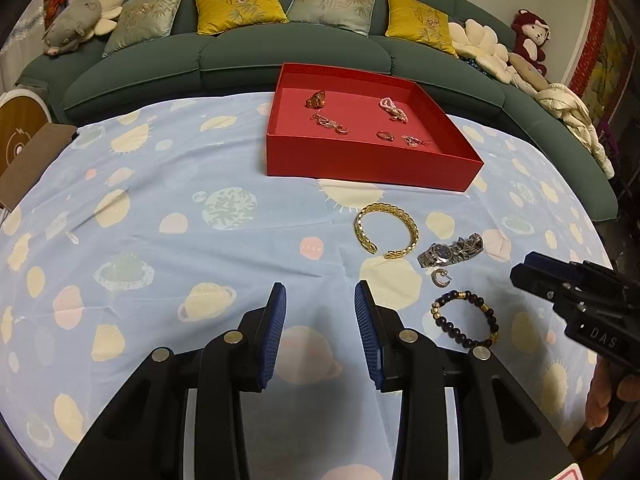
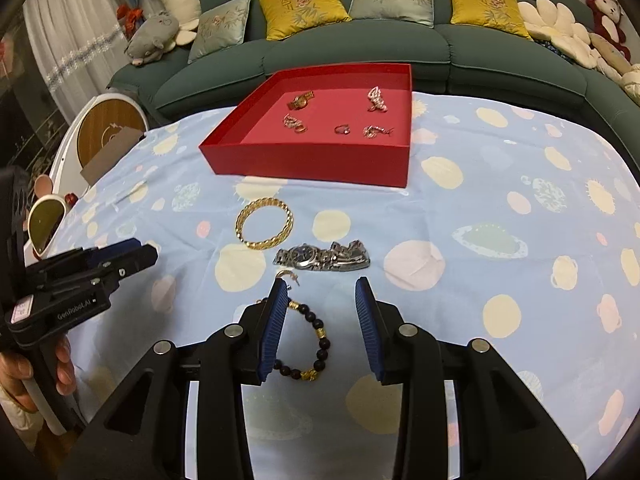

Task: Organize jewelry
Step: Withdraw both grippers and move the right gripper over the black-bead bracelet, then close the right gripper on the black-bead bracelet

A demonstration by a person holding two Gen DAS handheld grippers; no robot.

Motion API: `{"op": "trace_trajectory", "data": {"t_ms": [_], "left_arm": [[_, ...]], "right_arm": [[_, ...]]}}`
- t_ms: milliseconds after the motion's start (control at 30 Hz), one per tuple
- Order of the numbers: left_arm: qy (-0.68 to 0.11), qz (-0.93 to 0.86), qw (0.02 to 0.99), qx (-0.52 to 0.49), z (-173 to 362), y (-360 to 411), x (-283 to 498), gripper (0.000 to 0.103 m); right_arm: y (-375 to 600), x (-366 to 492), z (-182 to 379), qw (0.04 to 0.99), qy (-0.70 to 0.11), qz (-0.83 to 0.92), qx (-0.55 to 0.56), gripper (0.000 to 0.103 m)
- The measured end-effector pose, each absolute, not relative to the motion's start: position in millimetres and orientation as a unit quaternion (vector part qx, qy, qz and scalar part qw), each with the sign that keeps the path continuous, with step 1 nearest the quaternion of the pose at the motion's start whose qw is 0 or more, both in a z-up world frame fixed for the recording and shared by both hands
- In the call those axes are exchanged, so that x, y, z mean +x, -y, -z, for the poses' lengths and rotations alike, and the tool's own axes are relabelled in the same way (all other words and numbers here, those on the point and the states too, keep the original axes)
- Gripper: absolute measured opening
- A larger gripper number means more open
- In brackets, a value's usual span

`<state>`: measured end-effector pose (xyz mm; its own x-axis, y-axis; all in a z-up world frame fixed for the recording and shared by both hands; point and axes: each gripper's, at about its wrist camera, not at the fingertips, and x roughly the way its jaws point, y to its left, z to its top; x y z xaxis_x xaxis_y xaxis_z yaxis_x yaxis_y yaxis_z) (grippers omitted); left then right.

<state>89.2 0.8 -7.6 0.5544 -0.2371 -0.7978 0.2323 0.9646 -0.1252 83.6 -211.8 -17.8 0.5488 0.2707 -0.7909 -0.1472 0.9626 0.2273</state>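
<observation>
Left wrist view: left gripper [image 1: 320,304] jaws wide apart, nothing between them, over patterned blue cloth [image 1: 168,240]. Further right, red tray [image 1: 372,164] holds several small pieces. In front of it on the cloth: gold bracelet [image 1: 386,230], silver watch [image 1: 450,250], small earring [image 1: 441,278], dark bead bracelet [image 1: 466,322]. Right wrist view: right gripper [image 2: 322,300] spread wide, holding nothing; bead bracelet [image 2: 316,340] lies between and below its fingers, partly hidden by the left-hand finger.
</observation>
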Motion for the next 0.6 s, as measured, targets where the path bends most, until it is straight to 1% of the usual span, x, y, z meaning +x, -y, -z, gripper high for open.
{"op": "trace_trajectory", "data": {"t_ms": [300,500,533,567,600], "left_arm": [[-0.454,0.137,0.88,-0.008,7,0,89,0.034],[-0.459,0.138,0.877,-0.013,10,2,93,0.034],[-0.461,0.139,0.876,-0.015,10,2,94,0.034],[-0.463,0.14,0.875,-0.017,11,3,95,0.034],[-0.464,0.141,0.874,-0.019,12,3,97,0.034]], "right_arm": [[195,84,49,0.858,-0.496,-0.126,0.027,0.034],[187,85,61,0.853,-0.505,-0.134,0.01,0.033],[185,85,61,0.854,-0.503,-0.135,0.004,0.031],[184,84,61,0.854,-0.502,-0.135,0.0,0.024],[183,85,61,0.855,-0.501,-0.134,-0.003,0.023]]}}
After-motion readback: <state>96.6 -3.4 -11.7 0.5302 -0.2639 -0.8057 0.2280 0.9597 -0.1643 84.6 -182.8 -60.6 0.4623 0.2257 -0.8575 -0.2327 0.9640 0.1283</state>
